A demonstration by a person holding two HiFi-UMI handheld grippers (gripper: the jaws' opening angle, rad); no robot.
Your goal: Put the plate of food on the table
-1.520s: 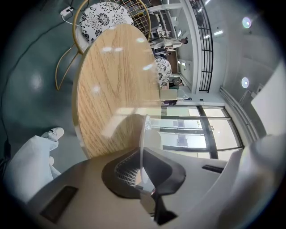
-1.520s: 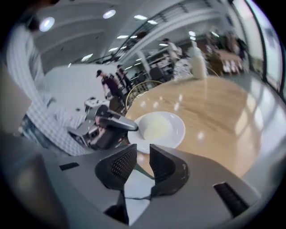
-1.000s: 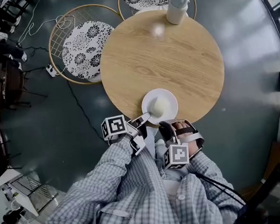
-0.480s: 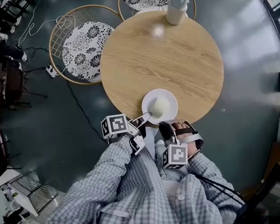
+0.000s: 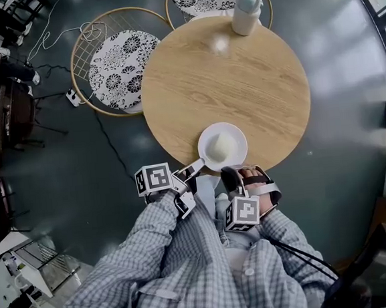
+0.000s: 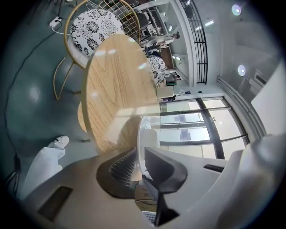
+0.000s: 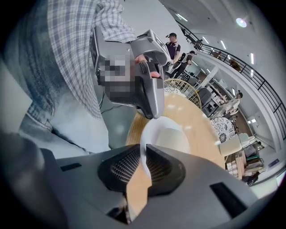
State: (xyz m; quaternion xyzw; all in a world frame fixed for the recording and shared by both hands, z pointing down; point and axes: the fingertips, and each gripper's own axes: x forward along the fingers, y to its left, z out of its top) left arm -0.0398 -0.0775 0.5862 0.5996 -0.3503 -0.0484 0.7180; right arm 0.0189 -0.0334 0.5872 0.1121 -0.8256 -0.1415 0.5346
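The left claw (image 5: 195,167) is pinching the left near part of the plate's rim. In the left gripper view the claw (image 6: 139,167) has its ribbed pads pressed on the thin white edge.

The plate (image 5: 206,137) is a small, round, white dish with a smooth, glossy surface and a shallow raised rim. A pale cream mound of food (image 5: 222,145) sits near its middle; what kind of food cannot be told. The plate is over the near edge of the round wooden desk (image 5: 220,80), directly in front of the person. Whether its base is already down on the wood or just above it cannot be told.

It looks stiff, fairly light, slippery and likely to chip or break. The rim is probably the only good place to hold it, with two grips spaced apart to keep it level so the food does not slide.

The right claw (image 5: 229,172) is clamped on the near rim, just right of the other. In the right gripper view the claw (image 7: 144,167) grips the white lip (image 7: 147,134) between its pads.
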